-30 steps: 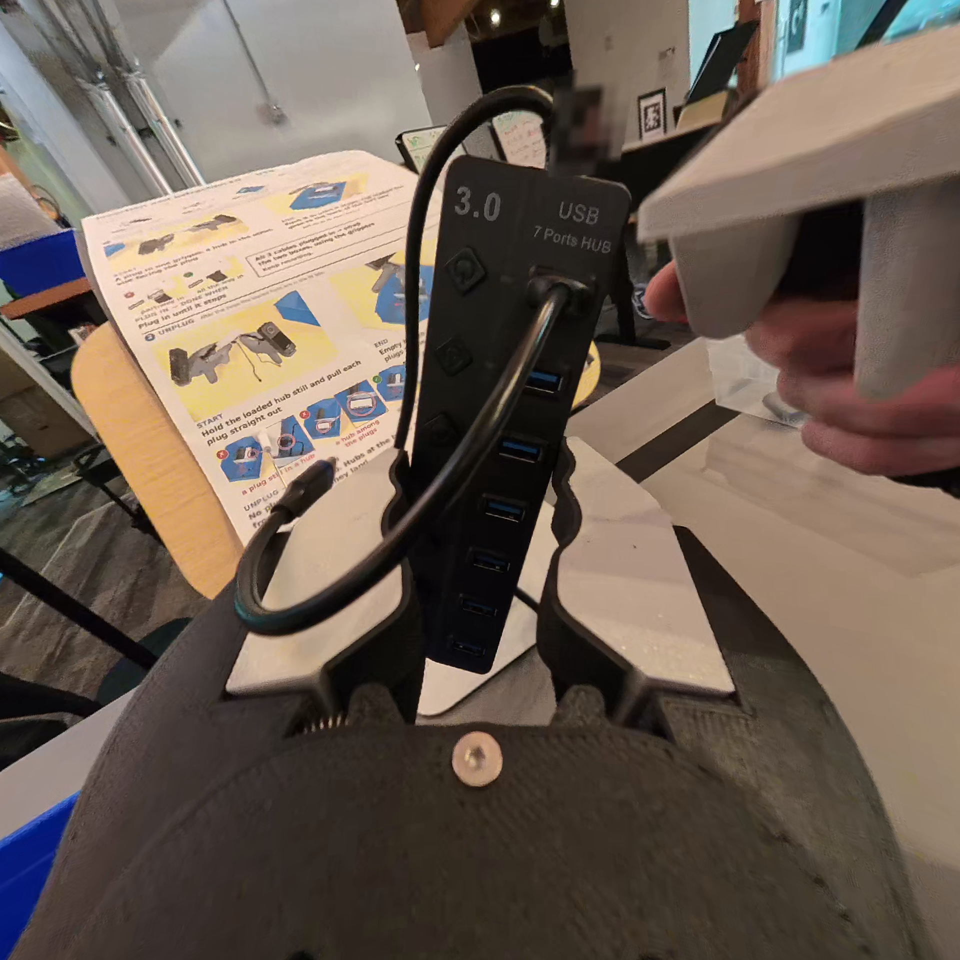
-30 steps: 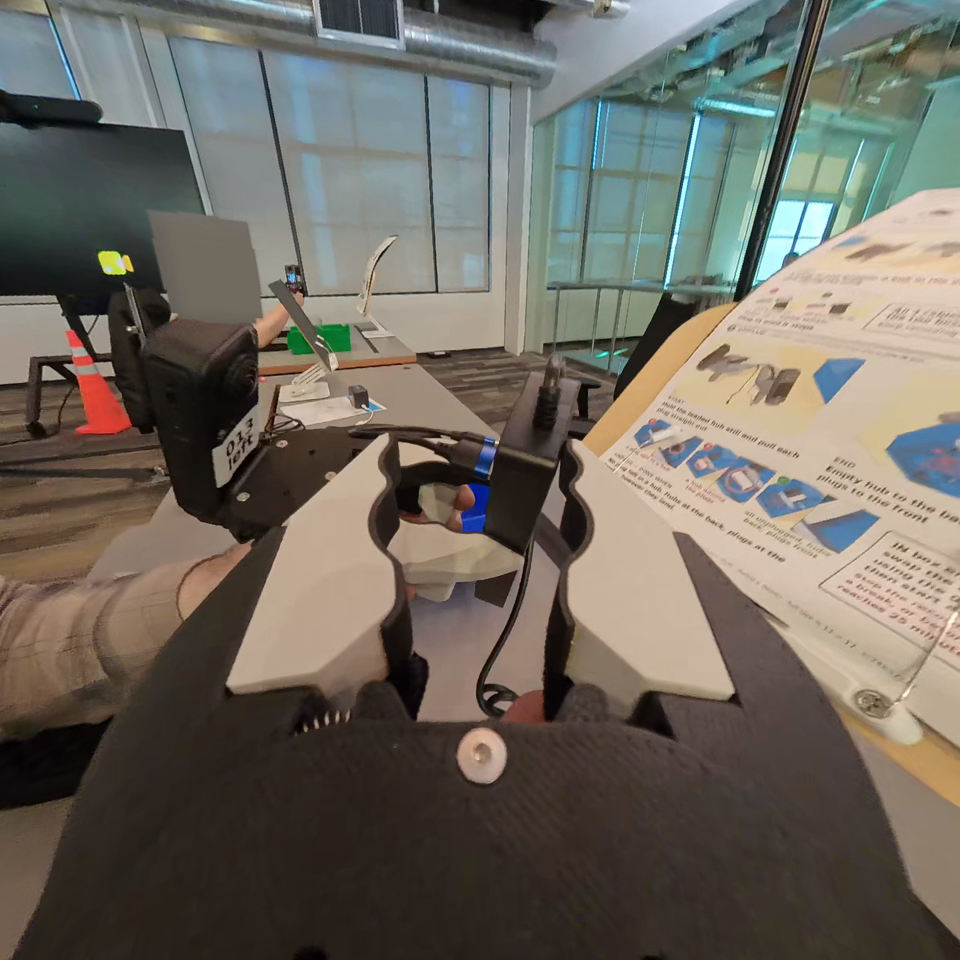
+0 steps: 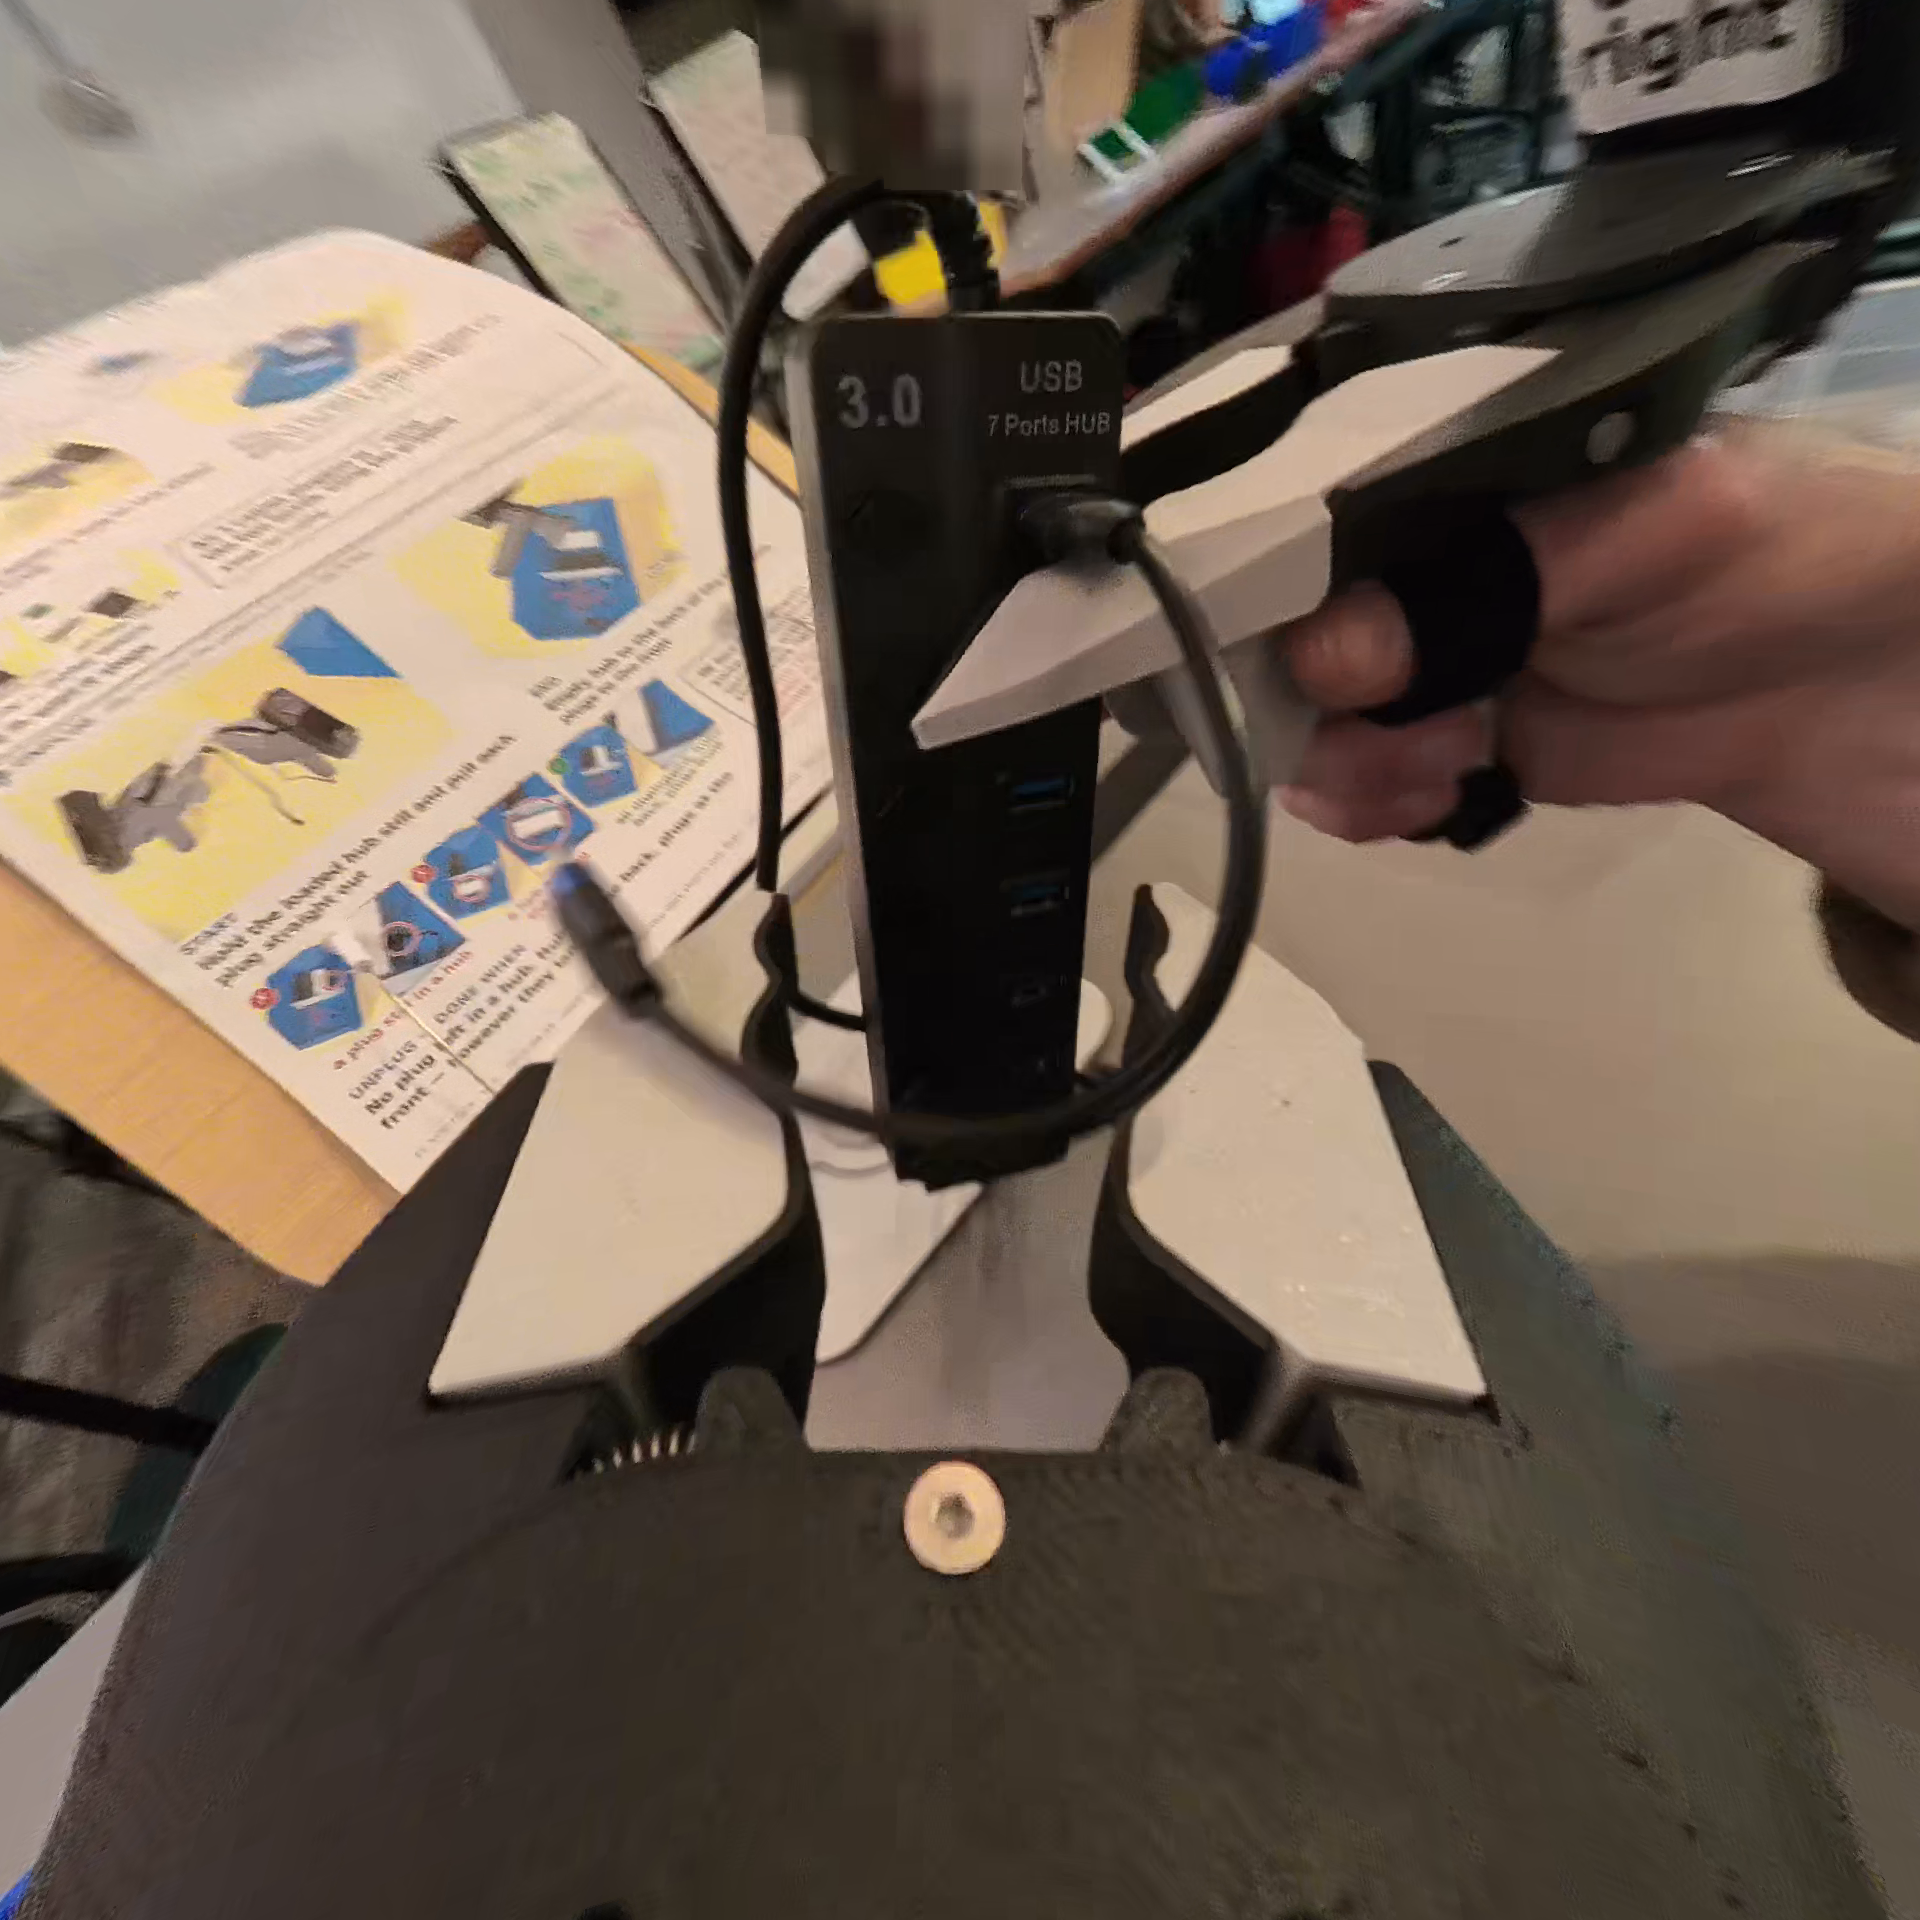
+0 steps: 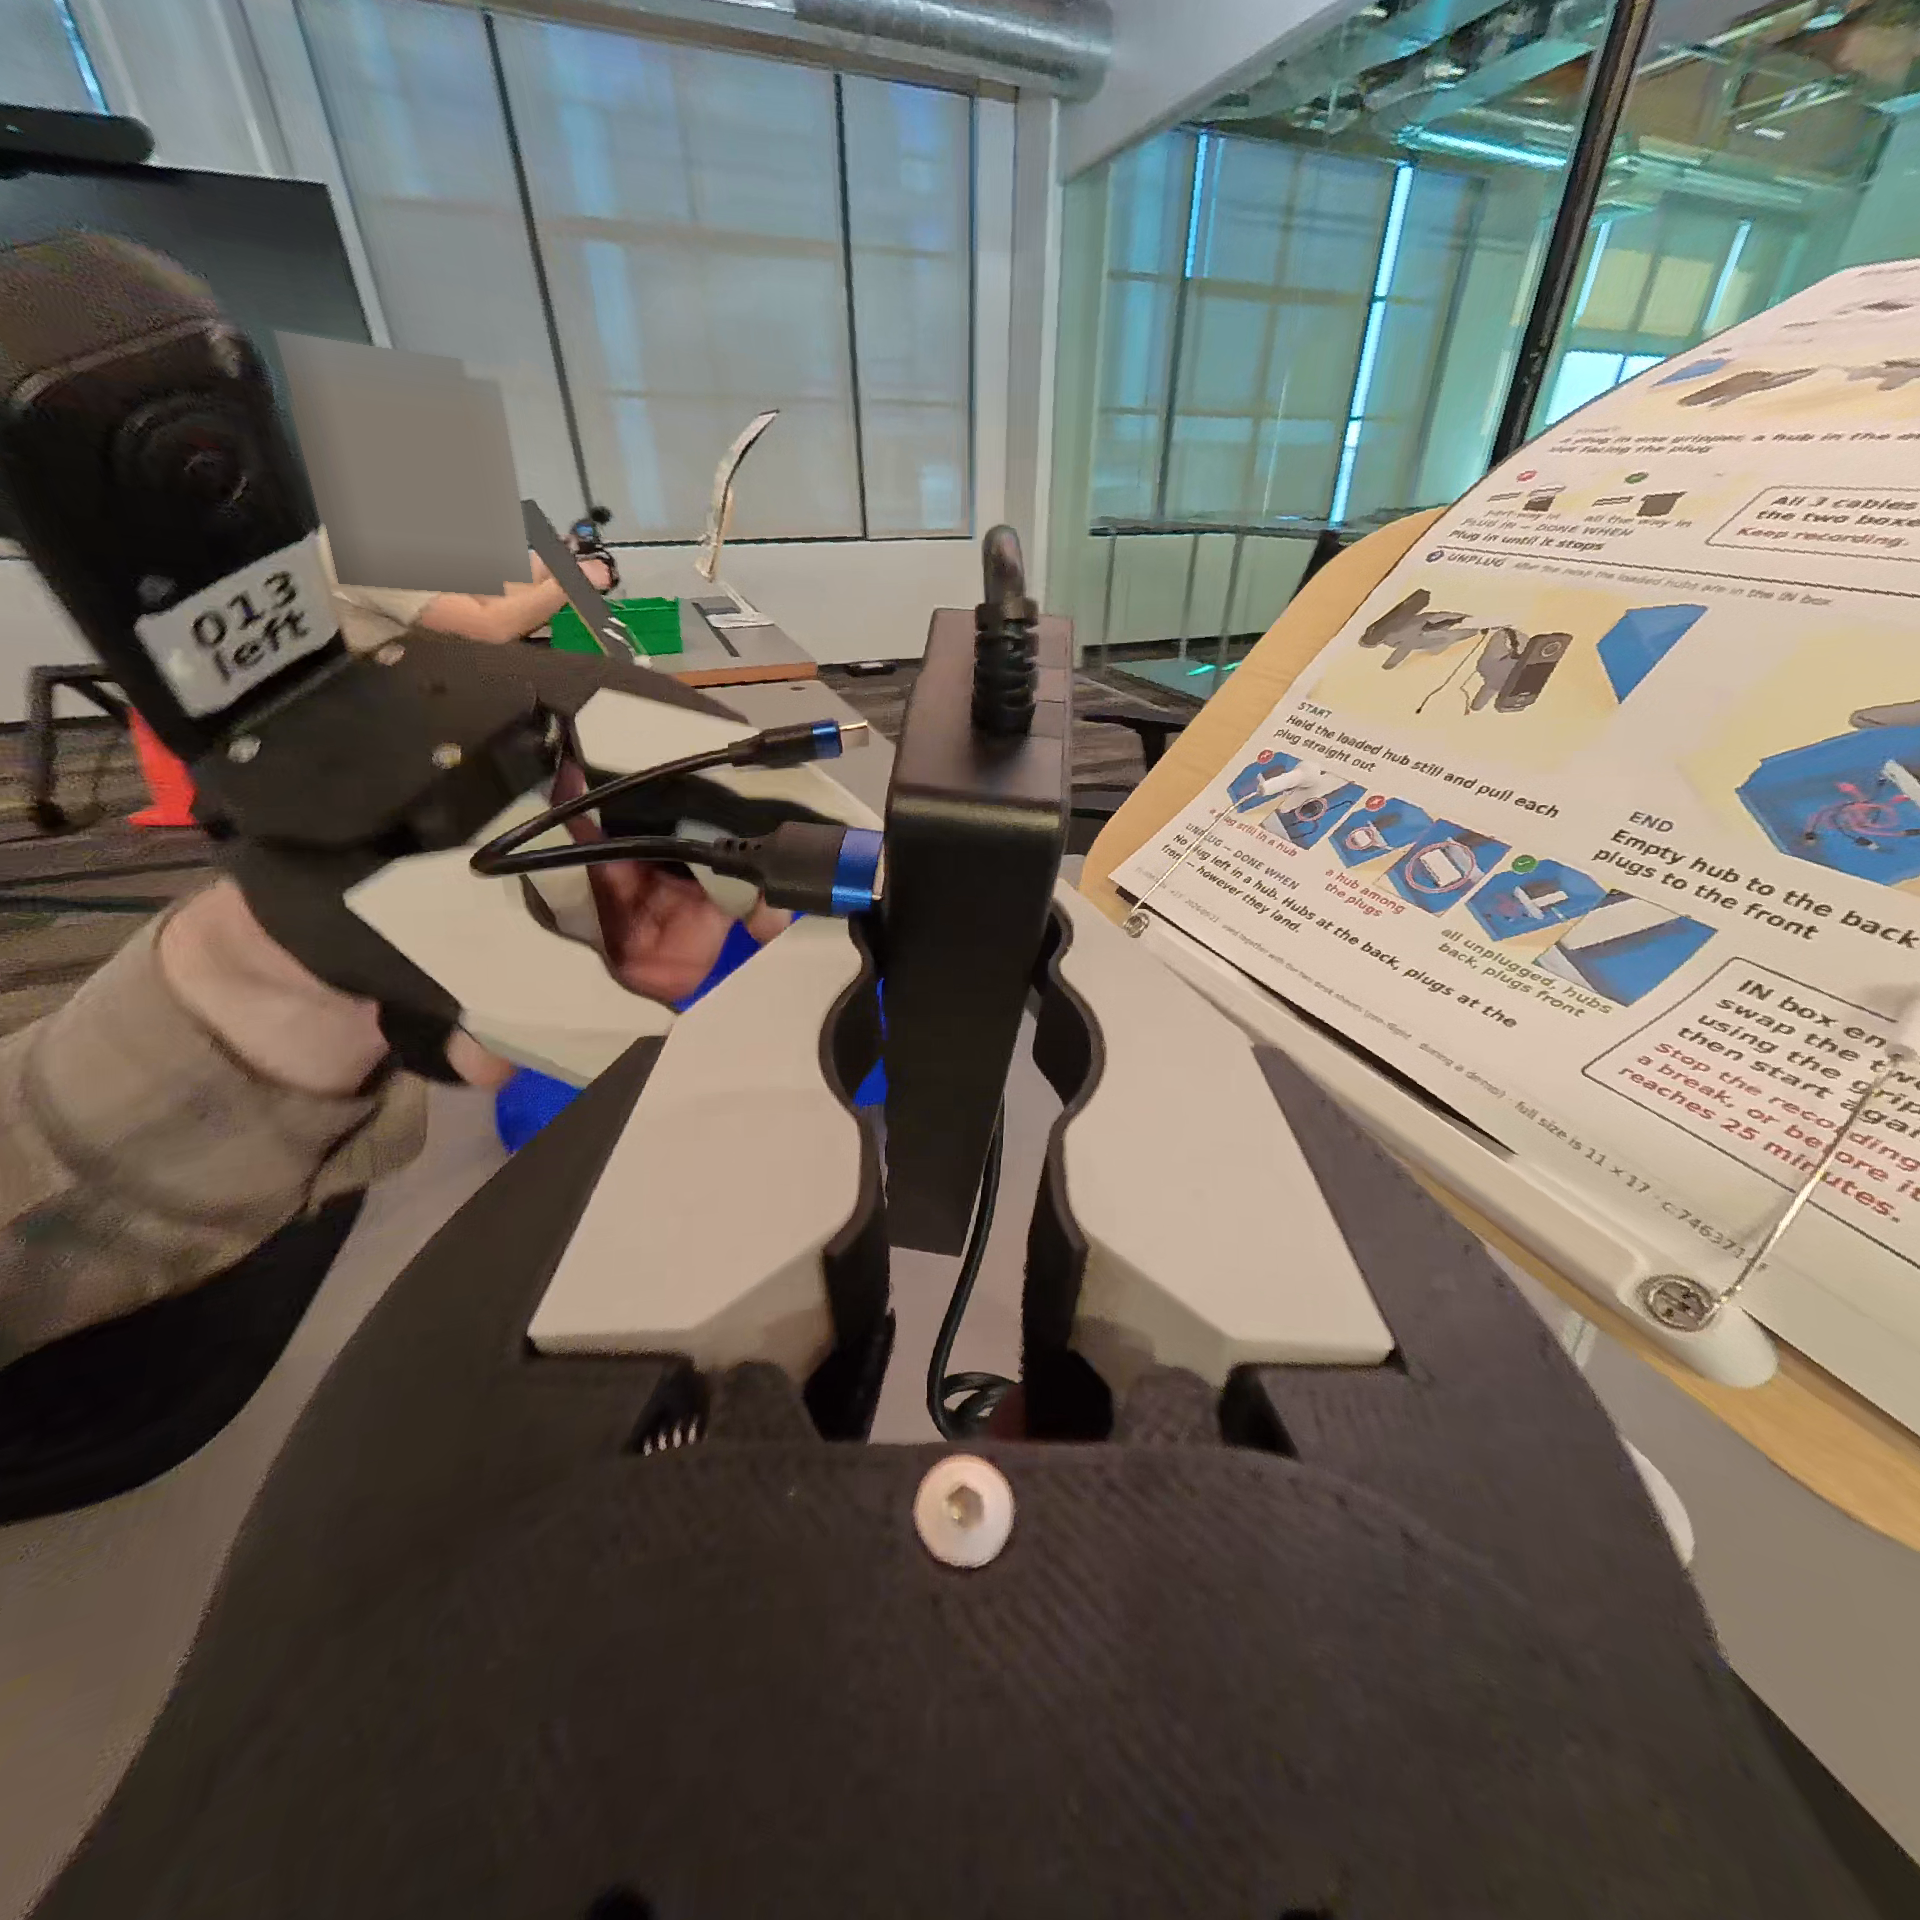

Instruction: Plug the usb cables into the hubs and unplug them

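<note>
**Hub clamped by the right fingers, cable plugged in**

Office windows (image 4: 675,312) and glass walls stand behind a pale tabletop (image 3: 1558,1091). An instruction sheet (image 3: 312,623) on a wooden board lies at 9 o'clock in the left wrist view.

The black USB hub (image 3: 914,623) stands upright at centre. The right gripper (image 3: 1039,582) reaches in from 3 o'clock, held by a hand (image 3: 1610,675). Its fingers are pressed onto the hub's front and back.

In the right wrist view the hub is edge-on between those fingers. A black cable (image 3: 1236,831) loops down from the top port, where its blue-ringed plug (image 4: 821,878) sits. Its free small plug (image 4: 816,740) hangs at 10 o'clock.

The left gripper (image 3: 956,956) faces the ports. Its fingers are parted about as wide as the hub and grip nothing visible.
</note>
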A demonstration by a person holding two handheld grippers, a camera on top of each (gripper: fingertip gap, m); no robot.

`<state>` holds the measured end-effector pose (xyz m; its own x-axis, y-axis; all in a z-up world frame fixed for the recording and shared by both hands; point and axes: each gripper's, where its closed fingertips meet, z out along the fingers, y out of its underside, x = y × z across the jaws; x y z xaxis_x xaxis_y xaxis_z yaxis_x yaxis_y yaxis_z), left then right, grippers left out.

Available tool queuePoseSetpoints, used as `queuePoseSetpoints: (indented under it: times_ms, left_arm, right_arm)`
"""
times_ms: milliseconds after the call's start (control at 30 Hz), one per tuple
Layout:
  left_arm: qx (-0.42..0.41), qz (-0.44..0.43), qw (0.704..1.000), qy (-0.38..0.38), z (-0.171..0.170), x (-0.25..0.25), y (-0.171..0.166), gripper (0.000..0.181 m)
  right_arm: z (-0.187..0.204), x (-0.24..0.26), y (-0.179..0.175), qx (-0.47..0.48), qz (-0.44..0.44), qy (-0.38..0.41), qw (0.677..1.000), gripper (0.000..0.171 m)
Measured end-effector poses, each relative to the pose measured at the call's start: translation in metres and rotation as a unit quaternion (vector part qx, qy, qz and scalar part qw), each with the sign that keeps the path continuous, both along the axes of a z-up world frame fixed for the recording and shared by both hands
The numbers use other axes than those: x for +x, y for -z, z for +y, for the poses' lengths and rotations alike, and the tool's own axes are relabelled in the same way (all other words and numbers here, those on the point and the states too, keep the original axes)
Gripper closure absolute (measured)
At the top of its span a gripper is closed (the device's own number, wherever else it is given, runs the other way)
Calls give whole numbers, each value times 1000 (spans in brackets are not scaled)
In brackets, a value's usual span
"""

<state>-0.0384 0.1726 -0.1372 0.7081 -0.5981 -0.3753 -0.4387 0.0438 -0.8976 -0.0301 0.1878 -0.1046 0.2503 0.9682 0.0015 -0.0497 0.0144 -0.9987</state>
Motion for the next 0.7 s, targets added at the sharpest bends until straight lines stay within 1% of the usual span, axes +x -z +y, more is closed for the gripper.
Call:
queuePoseSetpoints:
  times_ms: [67,100,167,267,367,467,533,633,700]
  left_arm:
    - [-47,2,998,43,-18,-6,-2,109]
    - [-53,3,997,61,-26,-12,-5,109]
    - [-68,-11,992,104,-44,-21,-14,114]
    - [-47,-44,989,132,-58,-36,-34,116]
    - [-39,-54,980,185,-69,-31,-35,112]
    - [-33,-71,962,262,-82,-12,-31,114]
    - [-29,-80,943,320,-94,1,-27,115]
    - [-54,-76,908,408,-114,19,-8,113]
    - [-71,-83,893,436,-118,26,1,111]
  right_arm:
    - [-7,6,2,0,-5,-31,999,148]
    - [-13,8,4,5,-10,-51,999,148]
    - [-26,11,10,22,-30,-88,995,148]
    - [-54,10,24,54,-72,-157,983,148]
    - [-82,7,36,60,-95,-233,966,148]
    - [-106,3,49,49,-110,-308,944,149]
    - [-121,-1,59,46,-119,-352,927,148]
    - [-139,-8,67,28,-116,-410,904,148]
    - [-152,-9,74,13,-118,-455,883,149]
